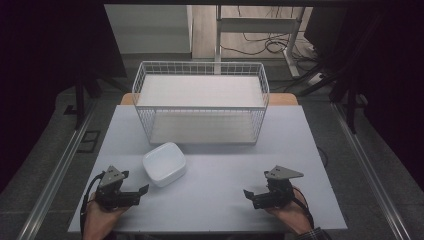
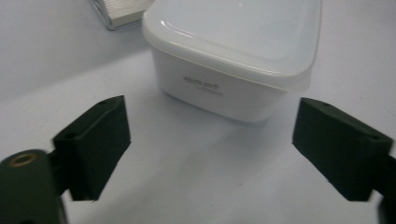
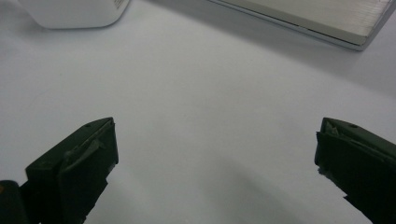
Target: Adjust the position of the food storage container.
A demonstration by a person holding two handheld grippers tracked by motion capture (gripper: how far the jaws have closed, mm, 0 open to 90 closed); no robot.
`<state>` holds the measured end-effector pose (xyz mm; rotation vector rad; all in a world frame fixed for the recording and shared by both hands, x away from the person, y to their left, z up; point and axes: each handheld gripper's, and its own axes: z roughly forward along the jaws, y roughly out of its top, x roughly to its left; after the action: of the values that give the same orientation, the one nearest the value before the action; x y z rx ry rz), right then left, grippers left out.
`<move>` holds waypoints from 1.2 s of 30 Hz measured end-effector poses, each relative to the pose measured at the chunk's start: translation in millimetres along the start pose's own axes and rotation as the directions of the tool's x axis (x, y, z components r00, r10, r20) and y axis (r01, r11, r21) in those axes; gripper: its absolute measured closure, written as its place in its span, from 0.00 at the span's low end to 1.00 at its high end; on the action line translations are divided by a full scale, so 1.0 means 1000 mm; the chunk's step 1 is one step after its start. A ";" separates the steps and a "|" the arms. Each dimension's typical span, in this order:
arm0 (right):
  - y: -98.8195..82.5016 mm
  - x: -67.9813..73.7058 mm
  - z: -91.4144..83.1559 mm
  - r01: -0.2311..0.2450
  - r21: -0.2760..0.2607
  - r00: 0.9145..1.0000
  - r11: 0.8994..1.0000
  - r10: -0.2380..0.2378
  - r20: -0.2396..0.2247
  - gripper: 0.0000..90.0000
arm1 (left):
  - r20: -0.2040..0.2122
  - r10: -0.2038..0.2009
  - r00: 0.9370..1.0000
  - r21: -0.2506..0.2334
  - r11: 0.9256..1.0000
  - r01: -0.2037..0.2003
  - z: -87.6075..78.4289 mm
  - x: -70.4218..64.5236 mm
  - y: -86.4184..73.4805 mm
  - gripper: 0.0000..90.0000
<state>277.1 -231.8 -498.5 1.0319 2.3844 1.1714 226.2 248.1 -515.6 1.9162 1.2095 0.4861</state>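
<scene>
1. Facing the lidded container [image 1: 164, 163], you held the left gripper [image 1: 141, 193] released, jaws spread to span it.
2. You kept the right gripper [image 1: 248, 196] released too, well apart on the table [image 1: 225, 200], clear of the wire basket [image 1: 200, 102].

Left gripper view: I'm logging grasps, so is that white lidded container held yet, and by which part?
Nothing is held. The left gripper is open short of the container; the right gripper is open and empty.

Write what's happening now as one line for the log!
left gripper: open, facing lidded white container | right gripper: open, empty | wire basket: behind container
</scene>
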 end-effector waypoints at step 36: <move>0.061 0.005 0.059 0.050 0.060 0.992 0.997 -0.042 -0.118 0.65 | -0.012 -0.137 0.991 0.040 0.990 0.137 0.045 0.035 0.025 1.00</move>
<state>333.9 -169.4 -488.1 0.9456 2.5362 1.1784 287.7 254.5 -526.3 1.8511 1.3558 0.4005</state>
